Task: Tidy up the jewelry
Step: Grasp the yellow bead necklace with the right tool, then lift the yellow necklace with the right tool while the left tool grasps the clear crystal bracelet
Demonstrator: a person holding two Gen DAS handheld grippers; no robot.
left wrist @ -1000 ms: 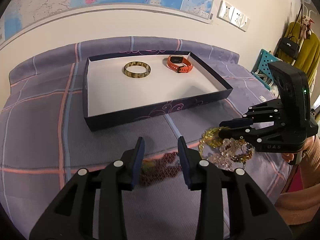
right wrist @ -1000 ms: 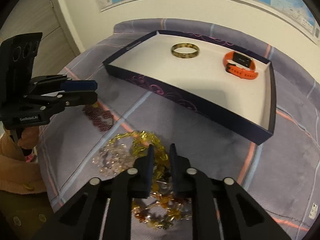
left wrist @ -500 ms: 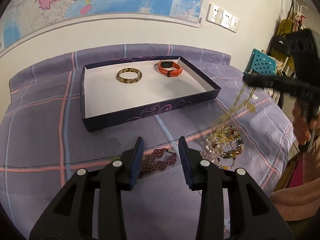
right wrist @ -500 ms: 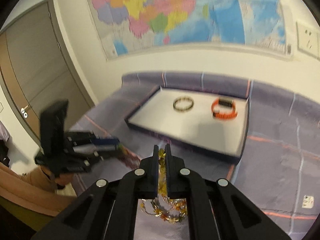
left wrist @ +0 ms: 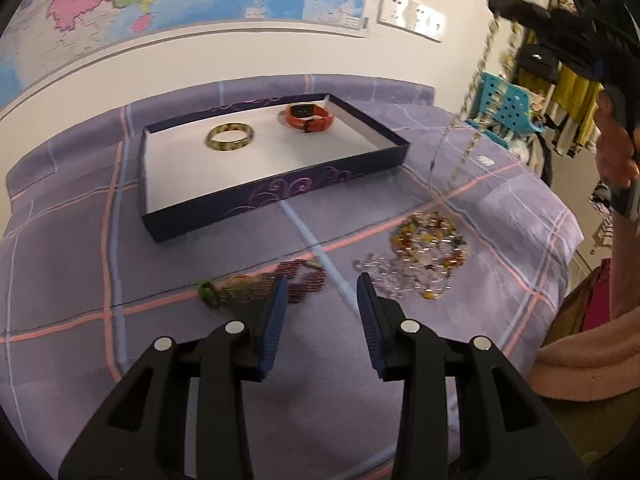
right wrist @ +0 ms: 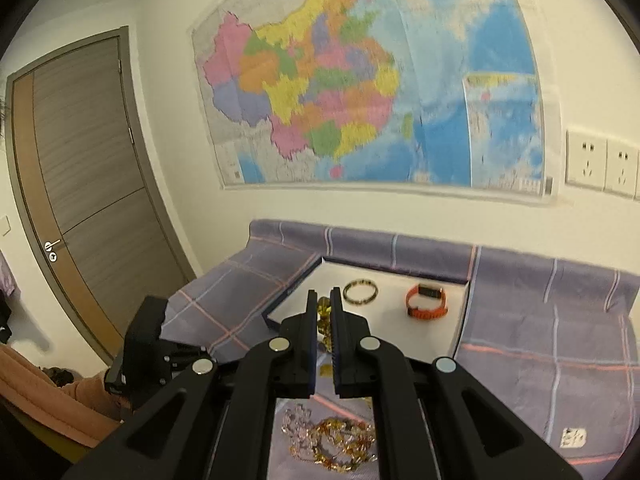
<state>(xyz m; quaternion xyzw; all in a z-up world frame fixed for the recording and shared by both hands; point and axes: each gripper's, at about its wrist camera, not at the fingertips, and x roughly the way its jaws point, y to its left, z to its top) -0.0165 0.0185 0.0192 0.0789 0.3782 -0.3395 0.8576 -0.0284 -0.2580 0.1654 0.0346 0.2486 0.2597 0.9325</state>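
Note:
My right gripper (right wrist: 324, 300) is shut on a gold chain necklace (right wrist: 323, 312) and holds it high; in the left wrist view the right gripper (left wrist: 498, 2) is at the upper right with the chain (left wrist: 472, 92) hanging down to the bed. My left gripper (left wrist: 320, 284) is open and empty, low over a dark red bead bracelet (left wrist: 298, 276) with a green piece (left wrist: 208, 292). A pile of amber and clear bead jewelry (left wrist: 428, 248) lies to its right. The navy box (left wrist: 280, 196) holds a yellow-brown bangle (left wrist: 231, 137) and an orange watch (left wrist: 309, 117).
The purple plaid bedcover (left wrist: 80, 240) spans the bed. A map (right wrist: 360, 80) hangs on the wall, with a door (right wrist: 80, 180) at left. A teal stool (left wrist: 504, 108) and hanging clothes stand beyond the bed's right edge.
My right gripper has risen further with the gold chain, drawing it up off the pile. My left gripper has pulled back slightly and stays open.

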